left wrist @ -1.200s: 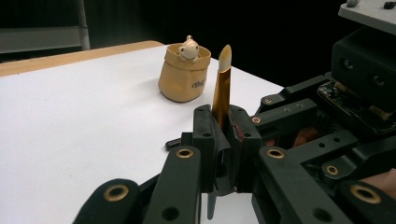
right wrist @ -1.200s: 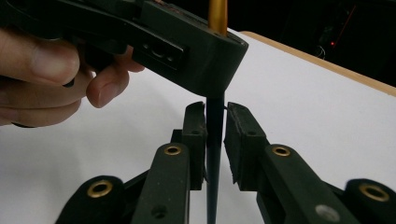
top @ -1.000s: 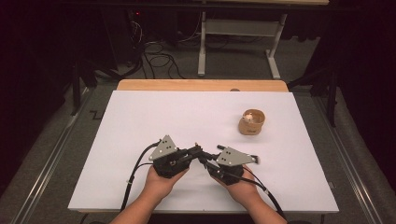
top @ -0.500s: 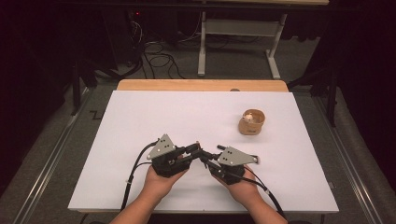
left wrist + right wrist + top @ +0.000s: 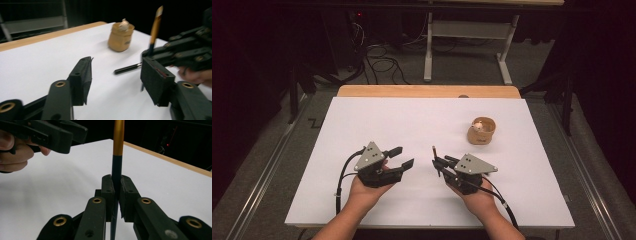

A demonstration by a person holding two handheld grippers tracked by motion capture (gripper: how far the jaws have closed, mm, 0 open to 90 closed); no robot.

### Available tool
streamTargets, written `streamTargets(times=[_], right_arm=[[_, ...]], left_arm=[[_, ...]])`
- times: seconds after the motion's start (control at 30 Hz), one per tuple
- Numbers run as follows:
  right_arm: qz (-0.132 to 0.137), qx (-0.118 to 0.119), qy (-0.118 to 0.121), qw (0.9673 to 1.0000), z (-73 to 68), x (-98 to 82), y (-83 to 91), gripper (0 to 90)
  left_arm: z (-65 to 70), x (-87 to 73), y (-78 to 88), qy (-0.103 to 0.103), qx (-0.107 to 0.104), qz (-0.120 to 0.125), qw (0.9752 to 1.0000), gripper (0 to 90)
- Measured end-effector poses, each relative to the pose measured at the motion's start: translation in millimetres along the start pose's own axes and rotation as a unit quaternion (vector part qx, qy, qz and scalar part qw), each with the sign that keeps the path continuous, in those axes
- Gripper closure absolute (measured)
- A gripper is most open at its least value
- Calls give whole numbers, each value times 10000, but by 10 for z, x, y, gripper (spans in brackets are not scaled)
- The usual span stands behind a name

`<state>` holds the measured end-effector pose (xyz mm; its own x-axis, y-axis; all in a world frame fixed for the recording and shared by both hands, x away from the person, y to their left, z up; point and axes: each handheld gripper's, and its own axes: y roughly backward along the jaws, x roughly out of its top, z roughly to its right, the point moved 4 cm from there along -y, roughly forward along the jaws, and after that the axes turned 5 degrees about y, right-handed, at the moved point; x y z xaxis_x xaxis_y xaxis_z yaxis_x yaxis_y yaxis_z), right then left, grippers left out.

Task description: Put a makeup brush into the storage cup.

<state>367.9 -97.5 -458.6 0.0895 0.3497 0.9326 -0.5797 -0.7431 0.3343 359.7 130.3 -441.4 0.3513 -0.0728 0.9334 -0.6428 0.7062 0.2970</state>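
A: Where is the brush (image 5: 118, 150)?

B: Upright in the right gripper (image 5: 438, 165), whose jaws pinch its dark handle, the gold ferrule and bristle end pointing up. A firm grip low on the handle likely keeps it steady for carrying.

A: And the left gripper (image 5: 404, 162)?

B: At nine o'clock from the right one and well apart from it; its jaws have just been opening and stand half wide with nothing between them, probably because it has handed the brush over.

A: The target?

B: I'd guess the small tan cup (image 5: 481, 132), at one o'clock from the right gripper on the white table (image 5: 362, 120), with something pale inside.
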Motion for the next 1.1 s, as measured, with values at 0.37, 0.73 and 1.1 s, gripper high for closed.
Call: streamTargets(times=[0.37, 0.73, 1.1], right_arm=[[4, -145, -33, 9999, 98, -10, 86, 845], [4, -324, -55, 9995, 236, -38, 175, 845], [69, -534, -165, 9984, 397, -58, 299, 844]], left_arm=[[-282, -155, 137, 159, 509, -26, 9986, 256], [-345, -257, 127, 91, 659, -26, 9978, 159], [-347, -299, 124, 209, 631, -39, 9978, 101]])
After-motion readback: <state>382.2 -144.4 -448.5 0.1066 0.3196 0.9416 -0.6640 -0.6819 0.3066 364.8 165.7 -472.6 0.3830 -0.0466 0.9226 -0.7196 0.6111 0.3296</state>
